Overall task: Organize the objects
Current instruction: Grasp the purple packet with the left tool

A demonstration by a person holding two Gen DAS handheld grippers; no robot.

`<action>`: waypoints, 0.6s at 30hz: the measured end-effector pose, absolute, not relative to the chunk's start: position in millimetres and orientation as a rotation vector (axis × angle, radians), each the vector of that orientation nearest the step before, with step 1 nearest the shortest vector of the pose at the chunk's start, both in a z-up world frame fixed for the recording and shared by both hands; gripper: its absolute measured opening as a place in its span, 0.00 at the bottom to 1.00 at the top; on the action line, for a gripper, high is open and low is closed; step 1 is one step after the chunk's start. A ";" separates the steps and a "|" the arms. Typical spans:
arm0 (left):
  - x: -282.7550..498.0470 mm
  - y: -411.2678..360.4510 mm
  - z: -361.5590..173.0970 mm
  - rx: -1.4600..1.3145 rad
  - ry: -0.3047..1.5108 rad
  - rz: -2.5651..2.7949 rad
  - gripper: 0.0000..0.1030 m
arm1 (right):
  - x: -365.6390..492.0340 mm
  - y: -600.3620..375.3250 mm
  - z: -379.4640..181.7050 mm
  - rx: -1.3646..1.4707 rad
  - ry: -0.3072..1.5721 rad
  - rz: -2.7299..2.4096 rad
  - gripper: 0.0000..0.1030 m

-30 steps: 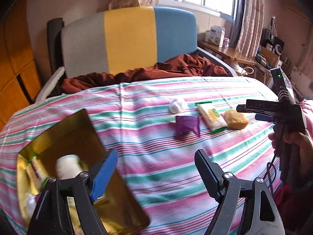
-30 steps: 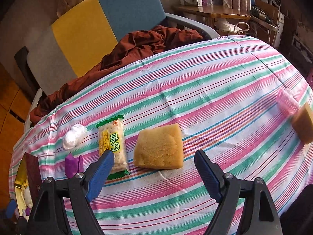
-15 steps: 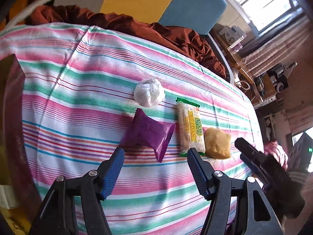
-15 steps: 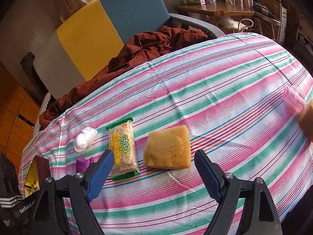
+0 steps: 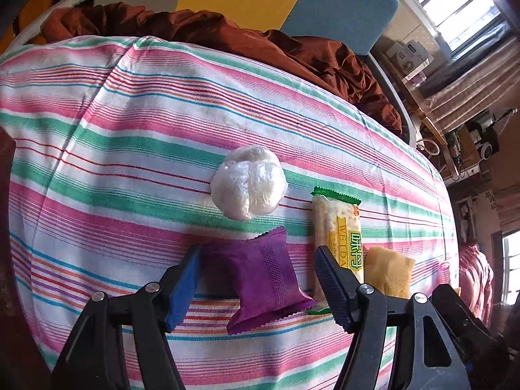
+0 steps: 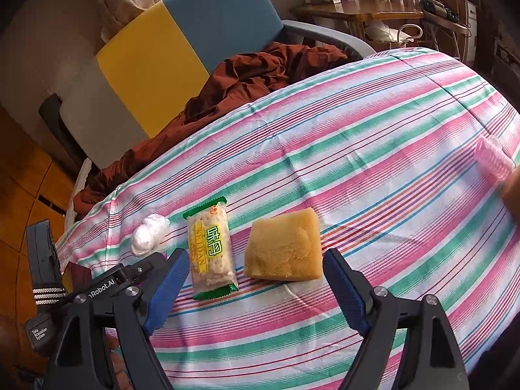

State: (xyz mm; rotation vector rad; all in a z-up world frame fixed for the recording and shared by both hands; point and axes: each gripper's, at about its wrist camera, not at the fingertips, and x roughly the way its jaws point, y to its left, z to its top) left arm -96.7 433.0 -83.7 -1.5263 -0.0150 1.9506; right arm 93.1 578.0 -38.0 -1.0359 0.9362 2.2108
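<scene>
**Left lines up on the purple packet, right waits over the sponge**

Left gripper (image 5: 256,281) is down low w/ its jaws spread wide either side of the purple packet (image 5: 260,276); nothing pinched yet, pads look clear of the wrapper on both sides; packet sits between them, so this reads as the pick lined up, squeeze to come. Four items lie in a loose row on the striped cloth (image 5: 130,136): white plastic ball (image 5: 248,182) just beyond the packet, cracker pack (image 5: 338,227) beside it to the right, yellow sponge (image 5: 388,271) next along; probably laid out apart so each can be taken singly.

Right gripper (image 6: 255,284) hangs wide open too, holding nothing; sponge (image 6: 284,245) and cracker pack (image 6: 211,250) lie just ahead of its fingertips, not between them; looks like it's parked there, giving the left room. Risk, imo: right-hand pad of the left gripper sits close to the cracker pack; closing could nudge it. Slippery wrapper; grip mid-packet.
</scene>
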 end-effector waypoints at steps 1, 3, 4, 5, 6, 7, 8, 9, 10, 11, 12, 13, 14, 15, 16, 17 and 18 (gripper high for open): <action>-94.9 434.7 -83.8 -1.522 0.004 1.950 0.71 | 92.8 577.7 -37.7 -1.036 0.934 2.212 0.83; -92.0 439.8 -85.3 -1.509 0.062 1.953 0.74 | 92.4 577.0 -37.9 -1.039 0.927 2.210 0.83; -89.3 444.1 -85.5 -1.491 0.110 1.955 0.74 | 92.3 576.9 -38.2 -1.041 0.925 2.208 0.83; -85.6 448.8 -85.8 -1.466 0.176 1.960 0.73 | 92.4 577.2 -38.4 -1.042 0.925 2.206 0.83; -82.3 450.0 -86.3 -1.440 0.233 1.970 0.70 | 92.5 577.4 -38.7 -1.044 0.925 2.207 0.83; -78.9 449.4 -86.2 -1.407 0.279 1.989 0.52 | 92.5 577.0 -38.6 -1.044 0.922 2.210 0.83; -76.9 446.1 -86.3 -1.376 0.294 1.996 0.41 | 92.3 576.6 -38.3 -1.043 0.917 2.212 0.83; -76.8 440.5 -86.5 -1.366 0.274 1.990 0.39 | 92.1 576.2 -37.9 -1.042 0.911 2.214 0.83; -76.7 434.2 -86.1 -1.360 0.251 1.989 0.37 | 91.8 575.7 -37.3 -1.040 0.908 2.220 0.83; -73.9 426.9 -86.2 -1.352 0.246 1.994 0.36 | 91.3 575.1 -36.4 -1.037 0.905 2.231 0.83; -68.9 420.6 -86.0 -1.331 0.258 1.998 0.36 | 90.6 573.9 -35.3 -1.036 0.900 2.243 0.83; -61.6 414.0 -85.8 -1.306 0.282 2.007 0.35 | 89.5 572.1 -34.3 -1.037 0.888 2.254 0.83; -52.9 407.1 -86.4 -1.283 0.308 2.011 0.34 | 87.9 569.9 -33.7 -1.041 0.875 2.264 0.83; -43.9 400.7 -87.0 -1.259 0.333 2.015 0.33 | 86.4 567.6 -33.5 -1.047 0.866 2.275 0.83; -34.7 393.3 -87.3 -1.234 0.346 2.017 0.33 | 84.9 565.5 -33.3 -1.052 0.860 2.285 0.81; -25.4 384.9 -88.0 -1.215 0.354 2.017 0.33 | 83.6 563.2 -33.3 -1.059 0.853 2.295 0.80; -16.7 379.0 -87.9 -1.195 0.366 2.019 0.33 | 81.8 561.6 -33.5 -1.068 0.846 2.303 0.80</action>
